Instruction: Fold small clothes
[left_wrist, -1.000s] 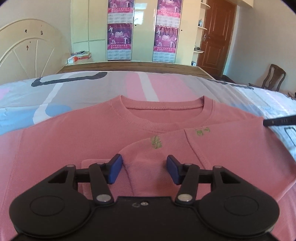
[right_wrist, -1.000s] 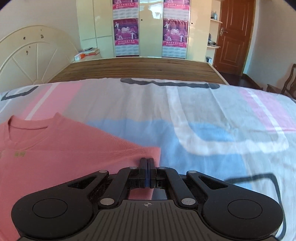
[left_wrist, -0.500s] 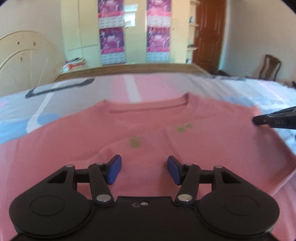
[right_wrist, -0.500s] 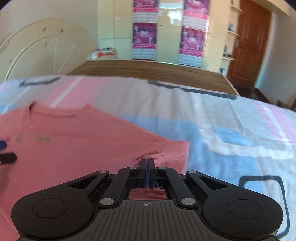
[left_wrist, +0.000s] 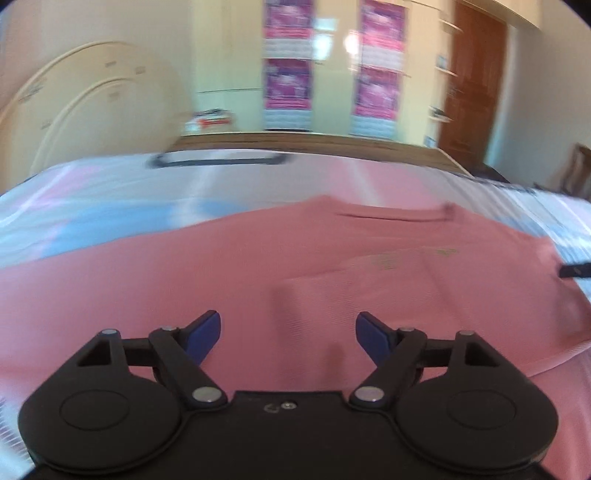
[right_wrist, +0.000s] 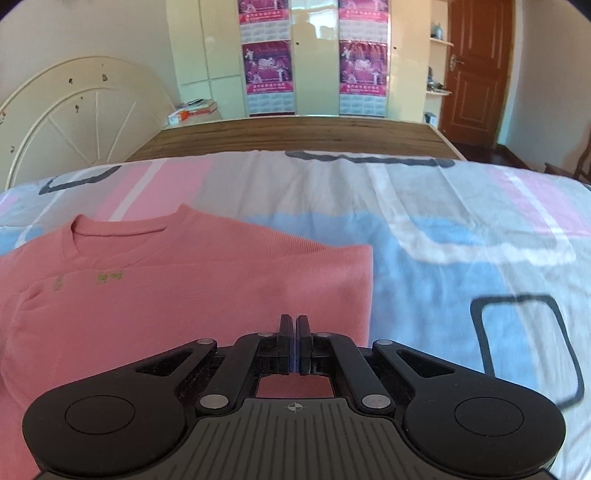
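Pink sweater (right_wrist: 177, 295) spread flat on the patterned bedsheet (right_wrist: 443, 229), neckline toward the wooden bed end (right_wrist: 295, 136), body running back toward the cameras.

Left gripper (left_wrist: 288, 332) held low over the sweater's middle, blue pads wide apart, nothing between them; view motion-blurred. Right gripper (right_wrist: 294, 332) level at the sweater's right folded edge, fingers pressed together, pink cloth beneath; pinched on the fabric or not, impossible to tell.

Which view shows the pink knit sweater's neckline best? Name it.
The right wrist view: the pink knit sweater's neckline is sharp and unobstructed there. The left wrist view shows the neckline too, but smeared by motion blur.
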